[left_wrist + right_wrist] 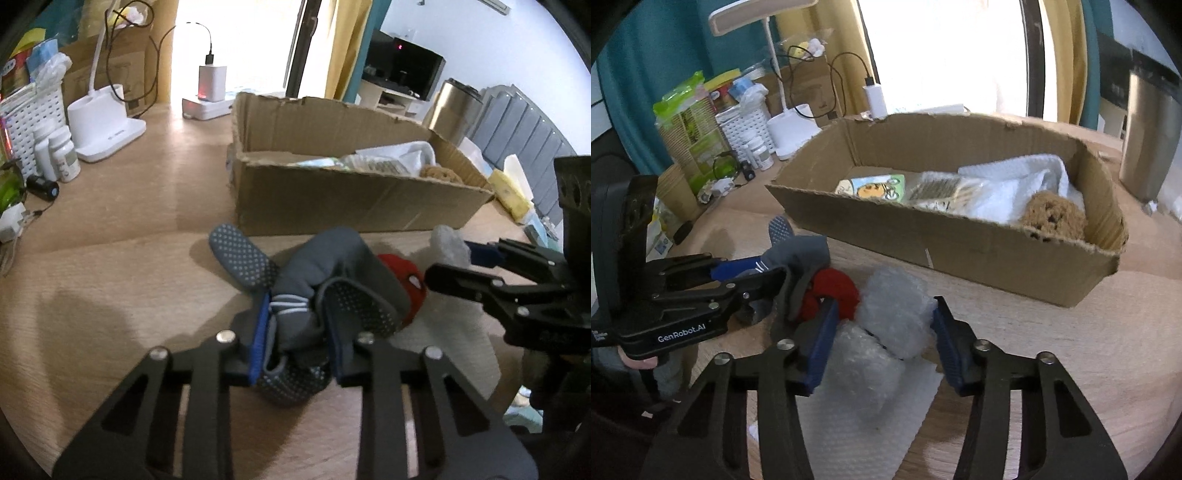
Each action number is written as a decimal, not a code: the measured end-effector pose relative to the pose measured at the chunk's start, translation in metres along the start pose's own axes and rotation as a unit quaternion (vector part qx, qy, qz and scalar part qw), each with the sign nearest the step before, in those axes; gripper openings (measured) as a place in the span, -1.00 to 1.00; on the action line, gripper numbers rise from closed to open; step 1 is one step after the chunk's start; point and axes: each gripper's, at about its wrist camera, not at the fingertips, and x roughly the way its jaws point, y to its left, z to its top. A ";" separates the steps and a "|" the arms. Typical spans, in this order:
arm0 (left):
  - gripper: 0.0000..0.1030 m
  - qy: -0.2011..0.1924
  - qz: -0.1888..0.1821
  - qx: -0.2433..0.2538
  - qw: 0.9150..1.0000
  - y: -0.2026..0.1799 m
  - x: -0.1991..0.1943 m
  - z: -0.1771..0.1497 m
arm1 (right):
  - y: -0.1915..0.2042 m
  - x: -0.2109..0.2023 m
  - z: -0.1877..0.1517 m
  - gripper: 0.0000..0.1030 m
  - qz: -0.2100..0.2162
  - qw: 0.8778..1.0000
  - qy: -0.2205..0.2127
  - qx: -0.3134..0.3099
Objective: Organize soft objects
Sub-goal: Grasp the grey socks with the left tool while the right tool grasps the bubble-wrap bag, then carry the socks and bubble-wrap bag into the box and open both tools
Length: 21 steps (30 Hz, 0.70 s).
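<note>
Currently my left gripper (295,343) clamps the grey dotted socks (314,273) at lower centre. My right gripper (882,339) straddles the bubble wrap roll (894,310); pad contact is probably not made. Both lie on the wooden table (122,258), below the cardboard box (942,236).

One box (960,243), two grey socks (314,273), perhaps; two bubble-wrap rolls (894,306).
</note>
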 end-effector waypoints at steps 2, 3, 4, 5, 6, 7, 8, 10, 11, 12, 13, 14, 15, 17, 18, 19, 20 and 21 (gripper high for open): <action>-0.46 -0.006 -0.007 -0.002 1.000 0.000 -0.005 0.001 | 0.001 -0.004 0.001 -0.03 0.000 1.000 -0.007 -0.004; -0.46 -0.010 -0.009 -0.001 1.000 -0.001 -0.007 0.001 | 0.001 -0.006 0.002 -0.03 -0.001 1.000 -0.011 -0.005; -0.46 -0.016 -0.010 0.001 1.000 -0.002 -0.011 0.002 | 0.002 -0.009 0.003 -0.05 -0.002 1.000 -0.016 -0.006; -0.46 -0.020 -0.011 0.002 1.000 -0.003 -0.014 0.003 | 0.002 -0.012 0.004 -0.06 -0.002 1.000 -0.021 -0.007; -0.46 -0.025 -0.014 0.003 1.000 -0.004 -0.018 0.003 | 0.001 -0.015 0.004 -0.06 -0.002 1.000 -0.024 -0.008; -0.46 -0.029 -0.016 0.004 0.999 -0.005 -0.021 0.004 | 0.002 -0.019 0.005 -0.06 -0.002 0.999 -0.031 -0.009; -0.46 -0.033 -0.017 0.004 0.999 -0.005 -0.023 0.005 | 0.002 -0.021 0.005 -0.06 -0.001 0.999 -0.035 -0.009; -0.46 -0.041 -0.018 0.003 0.999 -0.006 -0.029 0.007 | 0.002 -0.028 0.007 -0.06 -0.001 0.999 -0.045 -0.010; -0.46 -0.045 -0.019 0.002 0.999 -0.005 -0.032 0.008 | 0.002 -0.031 0.008 -0.06 -0.001 0.999 -0.050 -0.010; -0.46 -0.049 -0.020 0.001 0.999 -0.005 -0.035 0.009 | 0.002 -0.035 0.008 -0.06 -0.001 0.998 -0.055 -0.010; -0.46 -0.054 -0.019 0.000 0.998 -0.005 -0.039 0.011 | 0.002 -0.038 0.009 -0.06 -0.002 0.998 -0.059 -0.010; -0.46 -0.057 -0.020 0.000 0.998 -0.006 -0.042 0.013 | 0.001 -0.041 0.010 -0.06 -0.003 0.998 -0.064 -0.010; -0.46 -0.062 -0.020 0.000 0.998 -0.006 -0.046 0.014 | 0.001 -0.044 0.010 -0.06 -0.003 0.998 -0.067 -0.010; -0.46 -0.069 -0.019 0.000 0.997 -0.006 -0.051 0.016 | 0.000 -0.050 0.011 -0.06 -0.005 0.997 -0.074 -0.010; -0.46 -0.074 -0.019 0.000 0.997 -0.007 -0.055 0.018 | -0.001 -0.053 0.011 -0.06 -0.005 0.997 -0.077 -0.010; -0.46 -0.076 -0.019 -0.001 0.997 -0.007 -0.057 0.019 | -0.002 -0.055 0.011 -0.06 -0.006 0.997 -0.080 -0.010; -0.46 -0.081 -0.018 -0.001 0.997 -0.008 -0.061 0.020 | -0.002 -0.057 0.011 -0.06 -0.007 0.997 -0.082 -0.010; -0.46 -0.084 -0.016 -0.001 0.996 -0.008 -0.063 0.021 | -0.003 -0.059 0.011 -0.06 -0.007 0.996 -0.086 -0.009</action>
